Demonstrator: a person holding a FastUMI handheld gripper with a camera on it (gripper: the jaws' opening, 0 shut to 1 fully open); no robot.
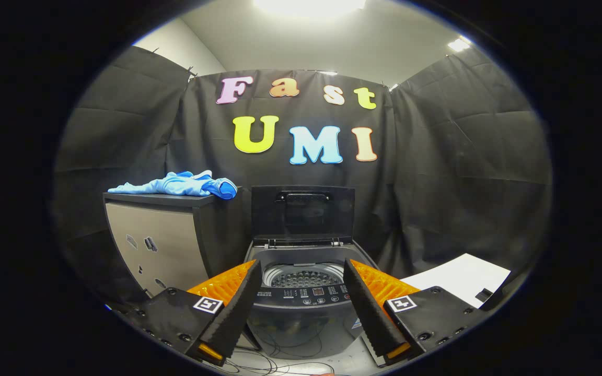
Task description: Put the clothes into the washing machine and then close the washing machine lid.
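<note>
Gripper (301, 308) fingers spread wide, holding nothing. Crumpled blue cloth garment (178, 185), centre-left atop grey cabinet (149, 240): judged light, limp; pinch a raised fold.

This is a staged recording booth, not a lived-in home. Black cloth walls (447, 156) hang creased on three sides, pinned at the top, with a plain ceiling and bright ceiling lights (309, 5) above them. A small top-loading washing machine (303, 292) stands on the floor with loose cables (280, 360) at its base, beside a grey cabinet (160, 245).
</note>
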